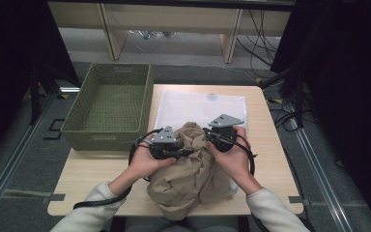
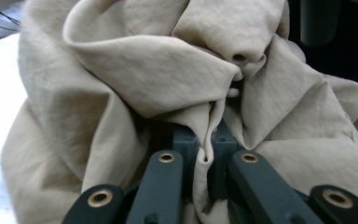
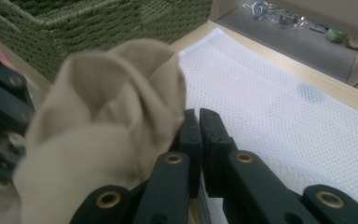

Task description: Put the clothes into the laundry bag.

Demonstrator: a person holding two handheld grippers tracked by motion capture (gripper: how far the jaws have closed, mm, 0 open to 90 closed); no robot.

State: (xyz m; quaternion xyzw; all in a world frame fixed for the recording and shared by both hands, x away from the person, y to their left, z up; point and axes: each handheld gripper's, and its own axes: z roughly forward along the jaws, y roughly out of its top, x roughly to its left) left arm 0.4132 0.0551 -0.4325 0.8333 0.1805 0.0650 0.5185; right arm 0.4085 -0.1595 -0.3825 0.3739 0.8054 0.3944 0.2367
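Both tools are gripping the bunched beige garment [image 1: 193,169] at the desk's near edge — left tool [image 2: 205,140] pinching a fold, right tool [image 3: 199,123] clamped tight beside another — next move needing it spread flat over the white mesh bag [image 1: 193,108].

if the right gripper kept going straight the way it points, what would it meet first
Probably the white mesh sheet lying on the table: the right gripper has its jaws shut and aims across it, with the beige cloth bunched beside its left jaw. Beyond lies the table edge; depth is unclear.

No text, label, brand, number or sign can be read on anything in these pictures.
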